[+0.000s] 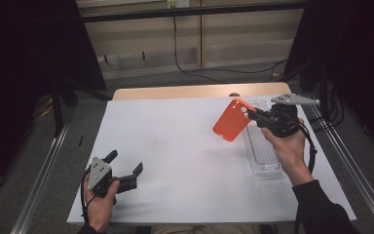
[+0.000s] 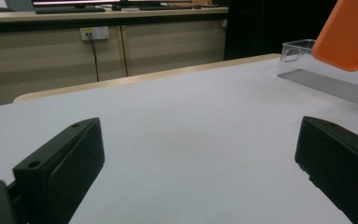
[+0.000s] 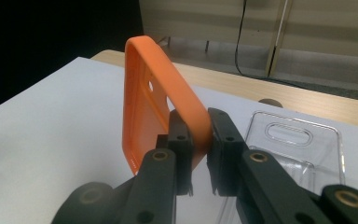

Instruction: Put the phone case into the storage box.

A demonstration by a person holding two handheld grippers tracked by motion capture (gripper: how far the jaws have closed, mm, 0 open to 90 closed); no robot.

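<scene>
An orange phone case (image 1: 231, 120) hangs tilted above the right half of the white table, pinched at its edge by my right gripper (image 1: 253, 114). In the right gripper view the two black jaws clamp the rim of the orange phone case (image 3: 168, 102), with my right gripper (image 3: 197, 137) shut on it. My left gripper (image 1: 125, 163) rests low near the table's front left, held by a hand, jaws spread wide with nothing between them. The left gripper view shows my left gripper (image 2: 198, 154) over bare table and a corner of the orange case (image 2: 349, 35) at upper right.
A clear plastic tray (image 1: 260, 146) lies along the right side of the white sheet (image 1: 175, 156), under and beside the right hand. The clear tray (image 3: 293, 140) has a slot-shaped hang hole. A wooden table edge (image 1: 175, 91) runs at the back; cables lie on the floor beyond.
</scene>
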